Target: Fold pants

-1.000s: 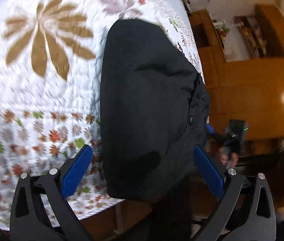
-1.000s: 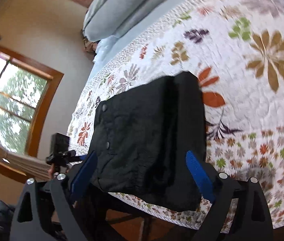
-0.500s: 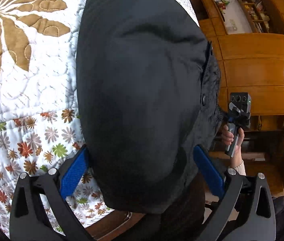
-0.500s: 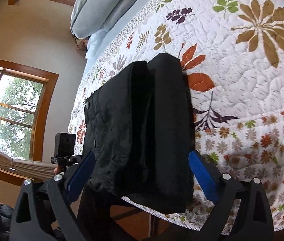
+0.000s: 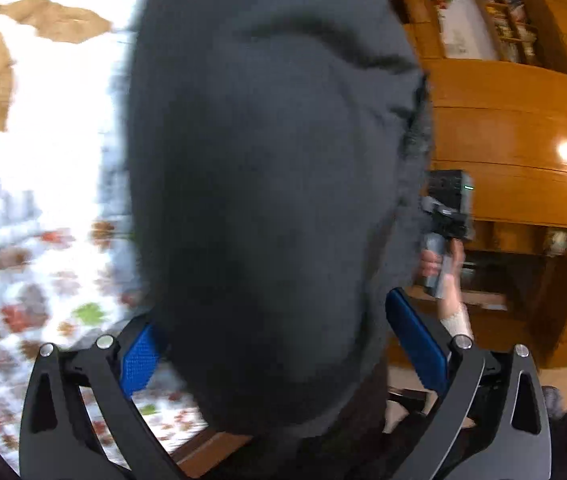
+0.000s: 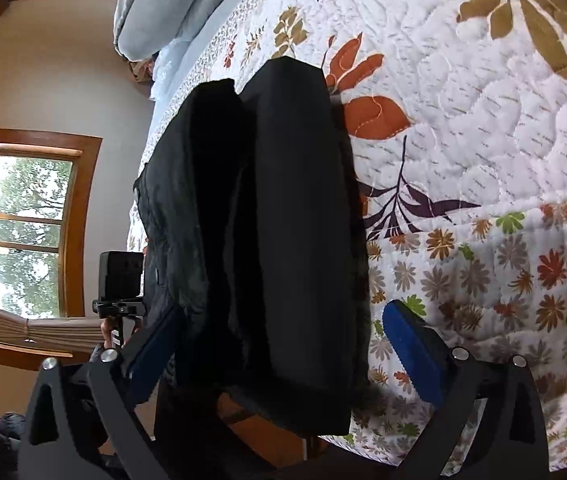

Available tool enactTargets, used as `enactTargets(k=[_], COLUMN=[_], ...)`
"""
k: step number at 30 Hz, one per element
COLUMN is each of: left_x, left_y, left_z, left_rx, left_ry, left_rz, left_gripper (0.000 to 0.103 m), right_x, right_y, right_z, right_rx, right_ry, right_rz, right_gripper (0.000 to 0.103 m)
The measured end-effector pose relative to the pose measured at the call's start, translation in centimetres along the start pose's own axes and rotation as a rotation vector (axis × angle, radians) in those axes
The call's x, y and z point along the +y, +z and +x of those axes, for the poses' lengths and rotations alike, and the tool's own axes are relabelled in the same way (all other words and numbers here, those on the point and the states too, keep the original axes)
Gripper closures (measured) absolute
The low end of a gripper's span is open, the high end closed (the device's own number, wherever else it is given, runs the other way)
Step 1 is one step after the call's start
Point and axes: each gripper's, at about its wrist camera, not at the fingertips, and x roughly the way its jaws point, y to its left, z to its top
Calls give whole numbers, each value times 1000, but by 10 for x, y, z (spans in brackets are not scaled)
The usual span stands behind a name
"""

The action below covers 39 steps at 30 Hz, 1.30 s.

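Black pants (image 6: 283, 220) — folded into thick bundle, lying at quilt (image 6: 483, 120) edge — near end overhanging.

Bed (image 6: 483, 128): covered by a white quilt printed with leaves and flowers.
On the quilt: black folded pants (image 6: 283, 220), at the near edge.
Far end: grey pillow (image 6: 155, 4).

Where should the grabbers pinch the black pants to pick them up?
Probably the near end of the pants, which overhangs the quilt edge. Come from the bed's foot side, the left gripper and right gripper each taking one corner; that thick bundle sits between open jaws.
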Motion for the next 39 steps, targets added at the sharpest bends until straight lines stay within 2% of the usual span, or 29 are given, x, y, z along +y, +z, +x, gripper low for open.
enactTargets(k=[6,7,9,10,12,14,17,20,24,27,39], left_x=[-11,-15,-21,-23,-28,-27,-29,-29,-32,-19,-2], left_y=[0,0,-3,-3,-2,-3,-5,-6,-5,0,39], left_z=[15,14,12,11,10,8,9,11,13,-1,-48], left_rx=[24,20,6,1,-11,-34,-52,-73,-106,-137,-239], left_ry=[15,17,29,48,75,50,48,37,28,29,89], left_rz=[9,12,40,63,75,66,73,79,71,55,19], left_gripper=[3,3,4,9,18,29,39,45,50,50,50], right_x=[2,8,23,27,30,34,48,57,69,74,93], right_y=[6,5,1,0,1,1,-1,5,15,25,78], right_z=[7,8,13,15,15,11,11,9,13,18,60], right_rx=[24,34,41,41,29,16,-7,-34,-56,-64,-65], right_ry=[54,65,-26,-51,-46,-54,-79,-70,-58,-48,-17], right_rz=[-30,-65,-157,-181,-186,-208,-261,-274,-295,-298,-288], right_gripper=[3,7,10,13,25,38,49,55,56,56,56])
